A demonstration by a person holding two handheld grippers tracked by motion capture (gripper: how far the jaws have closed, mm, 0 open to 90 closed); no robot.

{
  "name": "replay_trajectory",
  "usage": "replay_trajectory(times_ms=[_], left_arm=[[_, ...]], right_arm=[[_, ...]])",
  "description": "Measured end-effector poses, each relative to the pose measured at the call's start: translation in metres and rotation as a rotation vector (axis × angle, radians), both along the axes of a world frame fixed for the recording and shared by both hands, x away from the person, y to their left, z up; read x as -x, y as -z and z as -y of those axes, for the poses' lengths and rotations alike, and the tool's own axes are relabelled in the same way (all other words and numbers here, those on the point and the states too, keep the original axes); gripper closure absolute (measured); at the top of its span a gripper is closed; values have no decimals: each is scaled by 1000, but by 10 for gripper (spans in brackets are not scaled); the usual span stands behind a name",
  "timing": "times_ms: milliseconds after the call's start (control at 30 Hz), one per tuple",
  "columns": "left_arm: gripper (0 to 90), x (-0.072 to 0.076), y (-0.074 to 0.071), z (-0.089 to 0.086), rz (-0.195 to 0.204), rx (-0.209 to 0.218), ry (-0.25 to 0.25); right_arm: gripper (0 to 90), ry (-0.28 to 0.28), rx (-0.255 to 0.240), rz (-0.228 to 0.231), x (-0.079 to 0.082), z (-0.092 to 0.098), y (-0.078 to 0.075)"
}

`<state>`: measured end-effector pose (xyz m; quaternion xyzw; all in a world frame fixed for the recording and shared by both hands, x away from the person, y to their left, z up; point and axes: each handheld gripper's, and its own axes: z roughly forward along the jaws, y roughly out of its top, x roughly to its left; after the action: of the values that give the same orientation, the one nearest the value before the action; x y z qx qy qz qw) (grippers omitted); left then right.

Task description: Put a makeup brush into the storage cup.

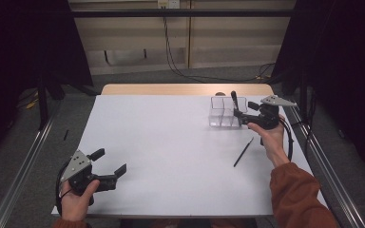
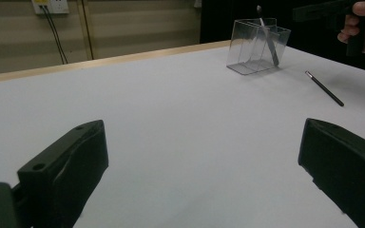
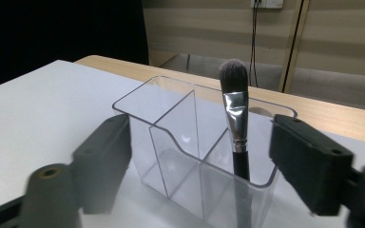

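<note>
open tabletop (image 1: pixel 171 142), organizer (image 1: pixel 221 114) far right

A thin black stick-like tool (image 1: pixel 243 152) with a small silvery tip lies flat and slanted on the white tabletop (image 1: pixel 171 142), on bare surface well clear of anything else. The tabletop's far edge shows a pale wooden strip (image 1: pixel 180 89). Beyond it, dark cables (image 1: pixel 171 52) hang down the beige wall from a white socket plate (image 1: pixel 168 4) to the grey floor (image 1: pixel 138 76).

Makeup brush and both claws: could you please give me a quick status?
Both claws, left and right, open and empty. Makeup brush upright in clear organizer. Thin black brush on table.
</note>
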<state>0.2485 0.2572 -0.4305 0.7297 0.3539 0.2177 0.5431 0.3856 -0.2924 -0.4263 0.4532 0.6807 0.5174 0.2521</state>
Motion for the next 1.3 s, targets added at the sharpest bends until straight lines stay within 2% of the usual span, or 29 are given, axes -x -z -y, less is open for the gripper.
replay_trajectory(times_ms=[200, 300, 433, 667, 800, 1067, 1300], left_arm=[[26, 0, 0, 0, 0, 2, 4], [26, 0, 0, 0, -2, 7, 1], [26, 0, 0, 1, -1, 2, 1], [26, 0, 0, -1, 0, 8, -1], [26, 0, 0, 0, 2, 4, 1], [26, 1, -1, 0, 2, 7, 4], [26, 1, -1, 0, 3, 5, -2]], right_arm=[[114, -15, -11, 0, 13, 0, 0], [38, -21, -20, -18, 19, 1, 3], [2, -41, -20, -28, 25, 2, 3], [3, -70, -29, -25, 40, 0, -2], [9, -40, -2, 2, 50, 0, -1], [13, -40, 18, -11, 69, -1, 3], [14, -27, 12, -7, 85, 2, 6]])
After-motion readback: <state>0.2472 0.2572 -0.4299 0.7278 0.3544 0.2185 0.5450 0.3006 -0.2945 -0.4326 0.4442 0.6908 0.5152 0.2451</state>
